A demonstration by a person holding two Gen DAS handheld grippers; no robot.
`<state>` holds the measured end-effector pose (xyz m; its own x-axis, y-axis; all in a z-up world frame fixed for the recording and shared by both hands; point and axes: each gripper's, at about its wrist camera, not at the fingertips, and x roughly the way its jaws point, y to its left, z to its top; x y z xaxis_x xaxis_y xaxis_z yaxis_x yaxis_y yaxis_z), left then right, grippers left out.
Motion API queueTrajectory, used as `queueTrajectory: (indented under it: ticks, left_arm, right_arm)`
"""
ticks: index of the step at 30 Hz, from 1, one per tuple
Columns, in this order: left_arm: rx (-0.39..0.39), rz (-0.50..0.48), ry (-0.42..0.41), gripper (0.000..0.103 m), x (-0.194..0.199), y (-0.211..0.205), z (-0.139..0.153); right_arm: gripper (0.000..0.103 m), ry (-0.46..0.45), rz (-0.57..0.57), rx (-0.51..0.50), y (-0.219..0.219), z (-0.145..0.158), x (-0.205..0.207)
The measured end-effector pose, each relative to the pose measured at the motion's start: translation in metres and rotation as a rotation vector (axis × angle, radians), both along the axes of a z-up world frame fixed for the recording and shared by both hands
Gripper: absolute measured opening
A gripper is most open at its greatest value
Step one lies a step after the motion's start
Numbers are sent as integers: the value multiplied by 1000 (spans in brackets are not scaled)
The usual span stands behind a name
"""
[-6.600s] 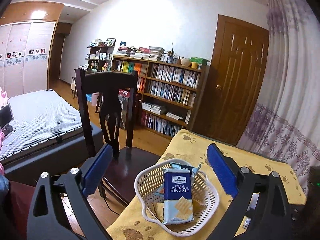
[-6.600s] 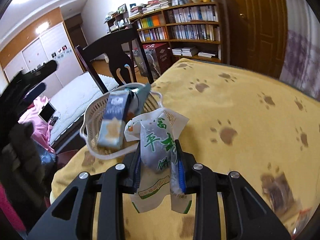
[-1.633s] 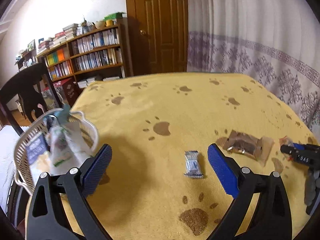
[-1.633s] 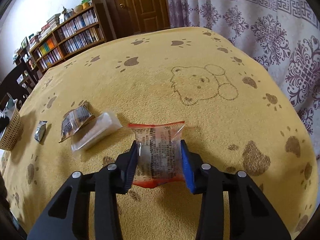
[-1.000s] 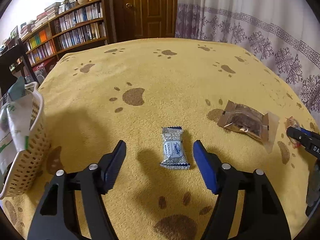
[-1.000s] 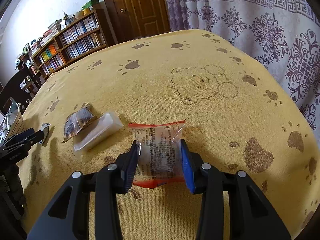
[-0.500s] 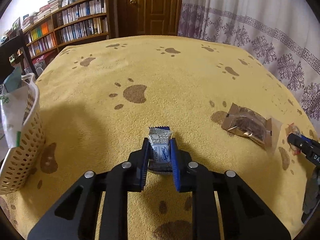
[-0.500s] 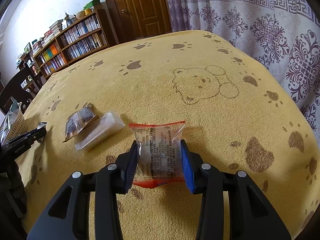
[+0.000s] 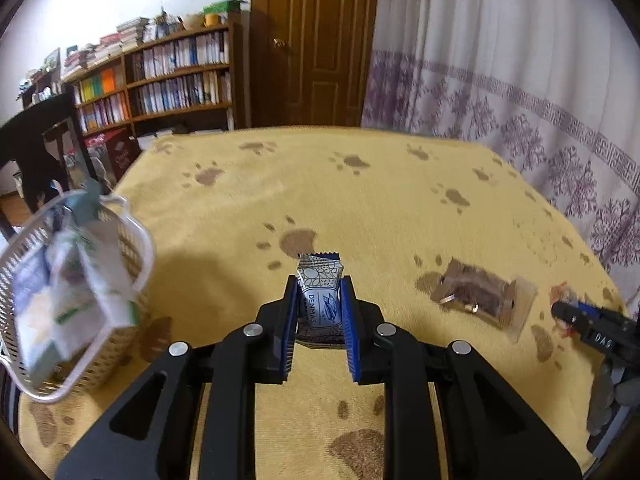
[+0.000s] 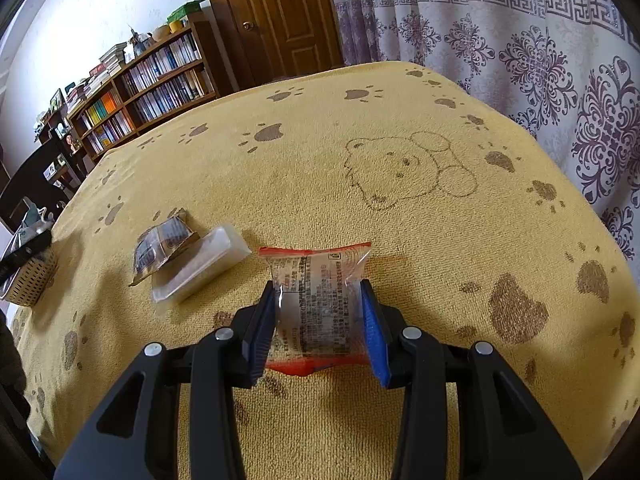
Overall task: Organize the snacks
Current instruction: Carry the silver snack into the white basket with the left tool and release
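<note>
- Left gripper (image 9: pixel 319 312): jaws nearly closed, clamped on a small blue-and-white candy packet (image 9: pixel 320 300) marked "DENMAS"; packet stands upright between the blue pads, top edge poking above them.
- Right gripper (image 10: pixel 320 320): jaws partly closed, clamped on a clear snack packet with red ends (image 10: pixel 316 300), printed back facing up; its far end sits out over the cloth, and I can't tell if it is lifted.
- In the left wrist view, the right gripper's black tip shows at far right (image 9: pixel 576 316), beside a bit of the red wrapper.
- Worktop (image 10: pixel 400 112): covered by a yellow cloth with brown paw prints and a bear outline.
- White plastic basket (image 9: pixel 132 248) at the left edge of the worktop, already holding several packets; blurred.
- Brown snack pack (image 9: pixel 476 296) lies flat on the cloth, right of the left gripper, well apart from the basket.
- In the right wrist view, a dark foil packet (image 10: pixel 162 242) rests partly on a clear pale pack (image 10: pixel 200 264), just left of the right gripper.
- Room: bookshelf (image 9: pixel 160 76), brown door (image 9: pixel 316 40), patterned curtain (image 10: pixel 540 40), dark chair (image 9: pixel 36 148) behind the basket.
</note>
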<state>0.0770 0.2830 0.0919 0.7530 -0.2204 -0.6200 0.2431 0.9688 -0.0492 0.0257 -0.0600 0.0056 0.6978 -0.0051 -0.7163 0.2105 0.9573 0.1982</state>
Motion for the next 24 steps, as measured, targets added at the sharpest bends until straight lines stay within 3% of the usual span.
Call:
queueTrajectory:
  ticks: [11,24]
  left_arm:
    - [-43,159,-115,21,-11,65,48]
    - [-53,412,-125,21,2,158,53]
  right_arm:
    - [41,0,0,1,-1,0,0]
    - [41,-1,2,6,0,0,-1]
